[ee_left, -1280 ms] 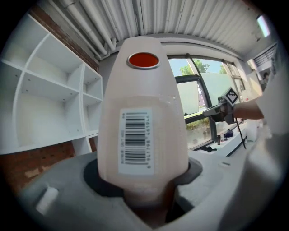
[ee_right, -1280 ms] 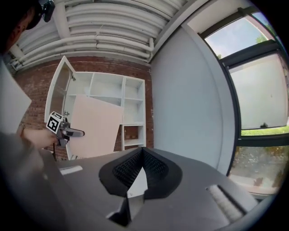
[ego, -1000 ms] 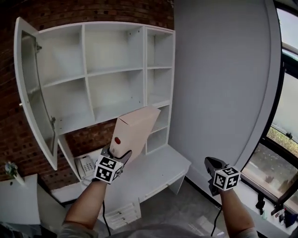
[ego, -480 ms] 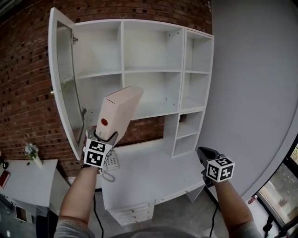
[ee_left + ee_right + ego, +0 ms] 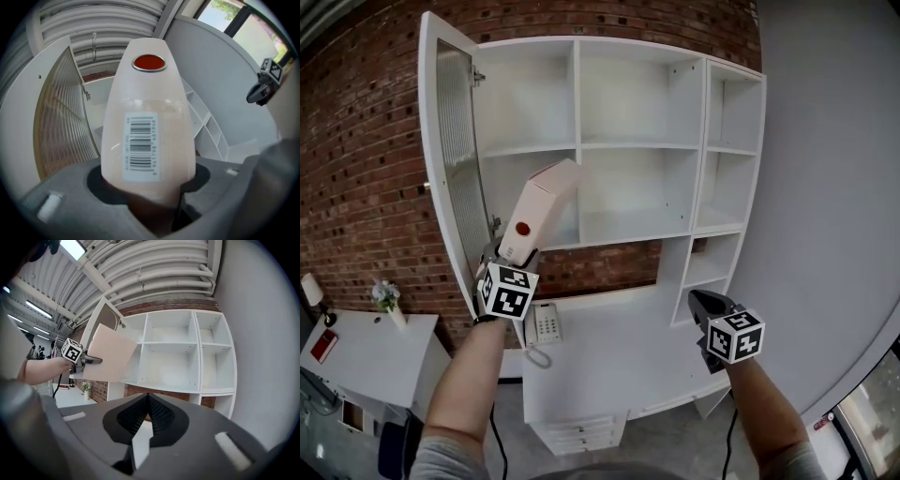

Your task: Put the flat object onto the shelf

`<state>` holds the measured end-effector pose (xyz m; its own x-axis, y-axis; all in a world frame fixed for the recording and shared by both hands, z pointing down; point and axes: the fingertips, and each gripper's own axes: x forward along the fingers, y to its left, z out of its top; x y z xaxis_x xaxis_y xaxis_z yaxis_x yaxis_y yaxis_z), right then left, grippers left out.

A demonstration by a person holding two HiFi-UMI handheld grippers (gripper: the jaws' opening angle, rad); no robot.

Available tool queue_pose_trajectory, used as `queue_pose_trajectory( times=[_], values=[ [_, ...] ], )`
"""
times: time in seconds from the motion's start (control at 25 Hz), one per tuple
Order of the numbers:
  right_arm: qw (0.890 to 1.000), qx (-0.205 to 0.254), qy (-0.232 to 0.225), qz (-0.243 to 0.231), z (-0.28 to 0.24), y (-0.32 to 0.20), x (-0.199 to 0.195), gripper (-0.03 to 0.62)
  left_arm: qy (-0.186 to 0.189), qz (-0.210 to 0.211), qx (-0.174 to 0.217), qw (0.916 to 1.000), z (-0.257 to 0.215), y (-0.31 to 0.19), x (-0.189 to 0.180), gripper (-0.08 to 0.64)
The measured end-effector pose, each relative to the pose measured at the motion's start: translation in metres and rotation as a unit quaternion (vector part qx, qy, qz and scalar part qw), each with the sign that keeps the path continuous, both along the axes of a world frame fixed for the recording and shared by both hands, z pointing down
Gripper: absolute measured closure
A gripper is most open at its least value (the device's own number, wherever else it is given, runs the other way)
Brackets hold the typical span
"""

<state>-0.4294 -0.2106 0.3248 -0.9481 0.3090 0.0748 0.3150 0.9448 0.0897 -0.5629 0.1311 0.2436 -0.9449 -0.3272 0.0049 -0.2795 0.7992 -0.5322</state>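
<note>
One relation matters: flat box [image 5: 540,208] is clamped at its lower end in left gripper [image 5: 512,261], with its long axis running up toward 1 o'clock. Its far end is in front of the shelf's [image 5: 628,145] middle-left bay. Right gripper [image 5: 703,302] is closed on nothing, well apart at 4 o'clock. Left looks like the one to insert.

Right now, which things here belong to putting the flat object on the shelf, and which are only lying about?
For the job: flat box, clamped in the left gripper; white shelf unit.

Just lying about: telephone on the desk; small vase of flowers.
</note>
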Motion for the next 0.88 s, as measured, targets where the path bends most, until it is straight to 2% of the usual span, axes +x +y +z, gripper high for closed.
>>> queue_pose_trajectory(
  times=[0.16, 0.52, 0.88],
  values=[
    [1.0, -0.004, 0.002, -0.008, 0.004, 0.003, -0.011, 0.583, -0.001, -0.04, -0.021, 0.999, -0.002, 0.004, -0.022, 0.282],
    [1.0, -0.003, 0.006, 0.002, 0.011, -0.013, -0.018, 0.583, -0.012, -0.088, -0.061, 0.9942, -0.009, 0.001, -0.05, 0.282],
    [1.0, -0.008, 0.0, 0.006, 0.003, -0.02, -0.023, 0.583, -0.016, -0.099, -0.071, 0.9925, -0.017, 0.0, -0.065, 0.282]
  ],
)
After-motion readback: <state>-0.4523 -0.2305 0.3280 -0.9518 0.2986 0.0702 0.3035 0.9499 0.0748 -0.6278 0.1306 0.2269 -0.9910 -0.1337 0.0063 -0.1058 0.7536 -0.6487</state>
